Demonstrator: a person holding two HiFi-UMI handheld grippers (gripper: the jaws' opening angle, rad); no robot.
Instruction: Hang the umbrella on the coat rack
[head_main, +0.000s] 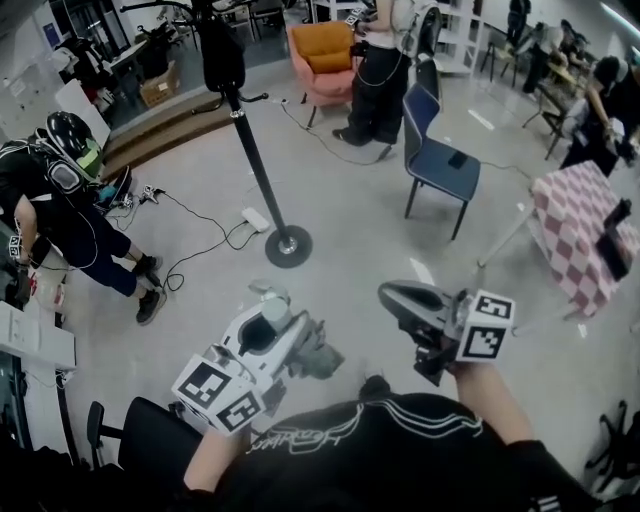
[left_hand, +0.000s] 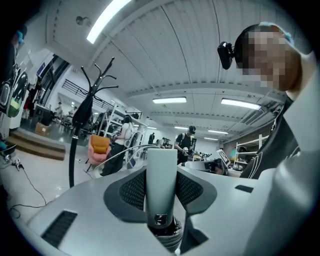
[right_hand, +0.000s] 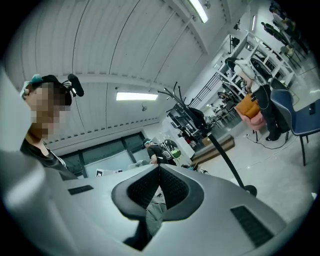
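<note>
Pinching the umbrella handle (left_hand: 161, 192) are left gripper (left_hand: 161, 167) jaws (right gripper (right_hand: 159, 169) closed).

Black top (head_main: 400, 455) with white script and stripes, worn by me. My left gripper (head_main: 285, 330) pale grey, right gripper (head_main: 397, 296) darker; each bears a black-and-white marker cube (head_main: 484, 328).

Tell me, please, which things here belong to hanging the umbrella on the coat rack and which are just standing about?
Part of the job:
- umbrella, clamped by its handle in the left gripper
- coat rack, standing ahead on the floor

Just standing about:
- blue chair
- orange armchair
- checked table
- white power strip
</note>
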